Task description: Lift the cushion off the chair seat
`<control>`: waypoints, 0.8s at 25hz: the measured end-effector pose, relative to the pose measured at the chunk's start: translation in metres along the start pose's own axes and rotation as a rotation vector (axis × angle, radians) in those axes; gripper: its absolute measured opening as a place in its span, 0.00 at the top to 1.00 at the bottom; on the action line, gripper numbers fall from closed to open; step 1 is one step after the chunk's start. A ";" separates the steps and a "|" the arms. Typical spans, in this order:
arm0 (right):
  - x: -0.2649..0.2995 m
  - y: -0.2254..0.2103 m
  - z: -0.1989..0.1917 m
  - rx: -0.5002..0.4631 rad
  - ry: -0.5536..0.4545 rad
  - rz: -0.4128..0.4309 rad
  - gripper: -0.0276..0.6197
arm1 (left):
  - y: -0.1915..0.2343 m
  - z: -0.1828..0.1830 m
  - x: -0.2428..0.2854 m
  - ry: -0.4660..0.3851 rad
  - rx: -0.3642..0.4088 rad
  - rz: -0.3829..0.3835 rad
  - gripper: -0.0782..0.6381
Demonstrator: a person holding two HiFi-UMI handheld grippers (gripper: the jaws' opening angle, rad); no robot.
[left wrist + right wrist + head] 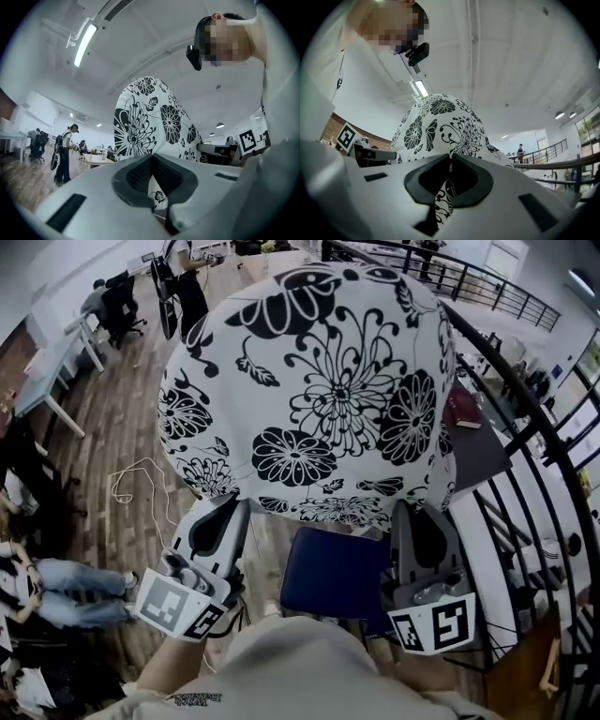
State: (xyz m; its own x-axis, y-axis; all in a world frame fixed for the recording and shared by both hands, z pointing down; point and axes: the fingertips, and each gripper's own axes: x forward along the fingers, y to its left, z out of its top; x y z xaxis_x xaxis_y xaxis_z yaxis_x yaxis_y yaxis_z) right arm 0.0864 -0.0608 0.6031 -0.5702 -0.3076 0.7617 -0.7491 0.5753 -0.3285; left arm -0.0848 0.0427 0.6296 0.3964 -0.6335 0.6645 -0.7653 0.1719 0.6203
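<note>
The left gripper [152, 158] is clamped on a thin fold at the lower edge of the cushion [319, 381], with printed cloth showing between its dark pads; the right gripper [451, 158] pinches the same edge further along, its jaws almost together with cloth in the slot. The cushion is held out ahead of both grippers, clear of the seat [333, 573], which shows bare below and between them.

The main risk is slip; each grip takes only a narrow bit of cloth while the plump bulk sits beyond the jaws, so its weight probably pulls the fold out of the pads, more so if either wrist rolls. If one side lets go, the cushion would likely swing on the other and drop to the seat or the floor [122, 456]; a swing to the right could also catch the railing [525, 427] close by.

The cushion is rounded and soft-looking, white cloth with black flowers; the seat is dark blue, flat, squarish with rounded corners; the gripper shells look like hard pale plastic with ribbed dark pads; the floor is wood plank, the railing dark metal.
</note>
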 end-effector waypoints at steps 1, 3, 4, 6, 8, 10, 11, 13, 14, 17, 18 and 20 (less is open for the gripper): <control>0.000 0.000 0.000 0.006 -0.001 -0.005 0.93 | 0.000 0.000 0.000 -0.002 0.007 -0.002 0.88; -0.001 0.001 0.001 0.010 -0.001 -0.003 0.93 | 0.000 0.001 0.000 -0.002 0.013 0.000 0.88; -0.001 0.001 0.001 0.007 0.004 0.004 0.93 | -0.001 0.002 0.000 -0.003 0.013 0.005 0.88; -0.001 0.002 0.000 -0.001 0.016 0.022 0.93 | -0.001 0.003 -0.001 -0.007 0.015 0.020 0.88; -0.001 0.002 0.000 -0.003 0.015 0.033 0.93 | -0.002 0.004 -0.003 -0.012 0.023 0.028 0.88; -0.001 0.001 0.001 -0.008 0.006 0.029 0.93 | -0.003 0.003 -0.003 -0.014 0.032 0.026 0.88; 0.000 0.001 0.001 -0.010 0.001 0.025 0.93 | -0.003 0.003 -0.003 -0.012 0.033 0.024 0.88; 0.000 0.000 0.002 -0.010 -0.006 0.019 0.93 | -0.003 0.003 -0.002 -0.008 0.031 0.021 0.88; 0.000 0.000 0.002 -0.009 -0.007 0.018 0.93 | -0.003 0.003 -0.002 -0.005 0.031 0.021 0.88; 0.000 0.001 0.002 -0.008 0.000 0.018 0.93 | -0.003 0.002 -0.002 0.003 0.030 0.025 0.88; -0.001 0.001 0.002 -0.008 0.003 0.019 0.93 | -0.003 0.002 -0.002 0.004 0.029 0.026 0.88; -0.001 0.001 0.002 -0.010 0.010 0.019 0.93 | -0.003 0.002 -0.002 0.005 0.027 0.025 0.88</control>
State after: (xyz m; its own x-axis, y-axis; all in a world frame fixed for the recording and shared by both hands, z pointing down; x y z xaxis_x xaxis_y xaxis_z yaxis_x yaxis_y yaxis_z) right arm 0.0856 -0.0615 0.6004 -0.5811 -0.2891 0.7607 -0.7346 0.5885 -0.3375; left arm -0.0840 0.0420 0.6255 0.3800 -0.6252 0.6817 -0.7880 0.1671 0.5926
